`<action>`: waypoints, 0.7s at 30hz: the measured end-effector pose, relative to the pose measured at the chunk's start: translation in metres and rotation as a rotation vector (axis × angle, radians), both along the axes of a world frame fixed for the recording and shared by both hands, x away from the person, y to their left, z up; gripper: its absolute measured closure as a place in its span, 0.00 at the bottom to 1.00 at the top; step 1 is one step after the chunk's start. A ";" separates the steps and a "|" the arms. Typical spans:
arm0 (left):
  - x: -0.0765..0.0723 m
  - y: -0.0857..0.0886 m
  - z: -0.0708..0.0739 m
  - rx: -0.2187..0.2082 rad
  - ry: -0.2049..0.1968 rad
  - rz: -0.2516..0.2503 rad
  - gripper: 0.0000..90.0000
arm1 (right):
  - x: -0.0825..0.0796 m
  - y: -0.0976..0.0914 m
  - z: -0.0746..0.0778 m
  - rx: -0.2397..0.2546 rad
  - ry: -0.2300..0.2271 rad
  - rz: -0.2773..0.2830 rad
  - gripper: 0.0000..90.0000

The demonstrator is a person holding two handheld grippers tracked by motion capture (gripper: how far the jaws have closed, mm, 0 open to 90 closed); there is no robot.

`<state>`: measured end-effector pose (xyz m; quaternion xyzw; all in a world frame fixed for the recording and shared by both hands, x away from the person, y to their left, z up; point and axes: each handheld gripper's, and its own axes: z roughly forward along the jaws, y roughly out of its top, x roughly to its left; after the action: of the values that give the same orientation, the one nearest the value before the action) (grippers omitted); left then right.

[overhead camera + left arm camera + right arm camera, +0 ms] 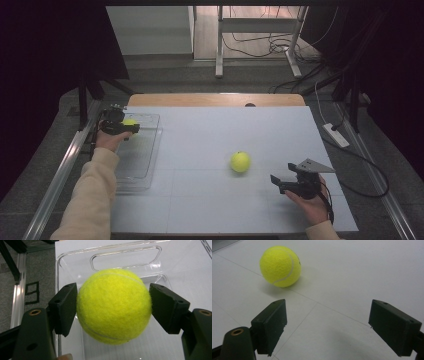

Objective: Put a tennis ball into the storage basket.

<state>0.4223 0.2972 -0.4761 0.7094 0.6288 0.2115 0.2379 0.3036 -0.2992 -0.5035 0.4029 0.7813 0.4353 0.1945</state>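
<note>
A white bench (215, 145) with faint seam lines is carrying the work, and a strip of bare wood is showing along its far edge. Beyond it, grey floor, loose cables and the white legs of a stand are lying in a dim room, with dark curtains closing in both sides and a metal rail running down each flank of the bench.

At the left edge of the bench a clear plastic tray (142, 165) is sitting. The left tool (125, 127) is hanging over the far end of that tray, clenched on a yellow tennis ball (129, 122). From the high view this ball is showing as no more than a small yellow patch; the left gripper view is giving it in full (113, 306), with both black pads pressing its sides and the tray's moulded handle slot (125, 257) lying beneath it.

A second tennis ball (240, 161) is resting on the bare bench, right of centre. The right tool (281, 183) is standing near it, low over the bench, jaws spread and holding nothing. The right gripper view is adding this ball's white seam (280, 266), with the ball lying ahead of and apart from the left-hand pad.
</note>
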 end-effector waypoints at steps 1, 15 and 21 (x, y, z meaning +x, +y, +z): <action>0.000 0.000 0.000 -0.002 -0.002 0.003 0.30 | 0.000 0.000 0.000 -0.001 0.000 -0.001 0.17; -0.010 0.002 0.012 -0.068 -0.094 0.011 0.14 | 0.000 0.000 0.000 -0.001 0.001 -0.001 0.17; -0.021 0.000 0.021 -0.120 -0.134 -0.025 0.14 | 0.000 0.000 0.000 0.001 0.002 -0.002 0.17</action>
<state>0.4017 0.2974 -0.4548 0.6861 0.6139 0.2175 0.3241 0.3035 -0.2995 -0.5032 0.4043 0.7809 0.4350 0.1938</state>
